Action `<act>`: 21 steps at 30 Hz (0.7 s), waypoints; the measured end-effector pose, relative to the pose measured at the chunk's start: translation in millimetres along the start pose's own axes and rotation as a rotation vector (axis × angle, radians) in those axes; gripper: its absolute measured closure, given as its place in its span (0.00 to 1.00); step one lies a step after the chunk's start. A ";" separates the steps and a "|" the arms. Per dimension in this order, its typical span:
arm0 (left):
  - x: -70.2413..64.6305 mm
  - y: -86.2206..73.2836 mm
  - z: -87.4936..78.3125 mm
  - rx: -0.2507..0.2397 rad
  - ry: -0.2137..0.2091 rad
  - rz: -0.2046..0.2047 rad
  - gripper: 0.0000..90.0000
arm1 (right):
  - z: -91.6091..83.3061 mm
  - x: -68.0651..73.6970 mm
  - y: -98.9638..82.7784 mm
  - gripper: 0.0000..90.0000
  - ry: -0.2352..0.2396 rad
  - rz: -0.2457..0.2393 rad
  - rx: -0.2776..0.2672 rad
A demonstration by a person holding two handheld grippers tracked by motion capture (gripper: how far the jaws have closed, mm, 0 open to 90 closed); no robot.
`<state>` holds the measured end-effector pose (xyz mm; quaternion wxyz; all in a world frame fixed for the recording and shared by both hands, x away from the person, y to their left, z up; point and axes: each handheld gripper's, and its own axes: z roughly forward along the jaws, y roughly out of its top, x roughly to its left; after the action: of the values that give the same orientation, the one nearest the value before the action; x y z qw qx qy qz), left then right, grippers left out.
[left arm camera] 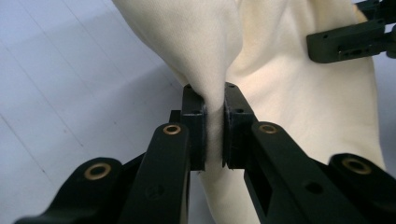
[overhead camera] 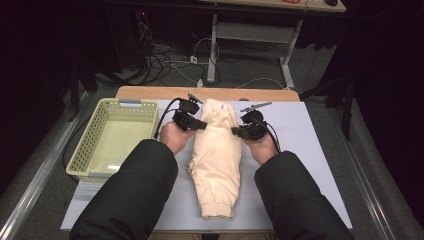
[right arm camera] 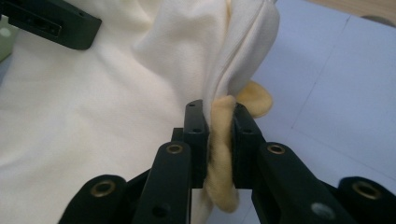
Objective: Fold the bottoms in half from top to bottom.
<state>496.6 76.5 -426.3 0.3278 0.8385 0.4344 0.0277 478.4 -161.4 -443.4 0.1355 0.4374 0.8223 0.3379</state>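
I am gripping the cream garment (overhead camera: 216, 155) at its far end with both tools: the left hand-held gripper (left arm camera: 214, 126) is clenching one edge, the right hand-held gripper (right arm camera: 219, 140) the fleecy opposite edge. The rest is lying lengthwise on the worktop (overhead camera: 305, 135), beside the basket (overhead camera: 95, 145). Both bites are looking thin; I am judging the fabric could slip out if it drags.

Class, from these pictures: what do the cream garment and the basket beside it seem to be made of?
Cream garment: seemingly soft matte knit cotton; it folds, has ribbed cuffs, and shows a fuzzy yellowish fleece lining in the right gripper view. Basket: probably moulded plastic, pale yellow-green, with stiff perforated lattice walls and a slight sheen.
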 end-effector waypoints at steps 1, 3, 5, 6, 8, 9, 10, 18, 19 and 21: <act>-0.4 0.4 -1.1 -0.004 -0.003 0.000 0.89 | -0.4 -0.1 1.3 0.90 -0.001 0.001 -0.002; -0.9 -1.4 -0.7 0.002 -0.005 0.005 0.89 | -0.6 -0.1 1.7 0.90 -0.002 -0.002 -0.002; -1.2 -4.8 1.1 0.008 -0.009 0.008 0.88 | 0.1 1.3 -0.4 0.90 0.000 -0.010 0.009; -1.2 -6.3 2.1 0.010 -0.011 0.006 0.88 | 0.5 1.9 -1.7 0.90 0.001 -0.018 0.010; -0.8 -8.8 3.6 0.016 -0.018 0.003 0.88 | 0.9 2.9 -4.5 0.90 0.005 -0.015 0.015; -1.1 -9.6 4.1 0.016 -0.019 0.001 0.88 | 1.4 2.9 -5.8 0.90 0.009 -0.013 0.017; -1.6 -10.2 4.3 0.018 -0.021 0.004 0.88 | 1.8 2.7 -6.8 0.90 0.010 -0.013 0.019; -6.9 -13.9 2.8 0.022 -0.035 0.017 0.88 | 1.2 2.9 -13.6 0.90 0.020 -0.016 0.025; -7.2 -14.9 2.6 0.023 -0.037 0.022 0.88 | 0.8 3.2 -14.4 0.90 0.020 -0.013 0.028; -8.3 -16.9 2.6 0.026 -0.042 0.026 0.88 | 0.4 3.3 -16.6 0.90 0.027 -0.018 0.027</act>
<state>480.3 75.8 -436.0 0.3253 0.8487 0.4168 0.0089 466.3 -165.0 -454.6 0.1216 0.4274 0.8323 0.3313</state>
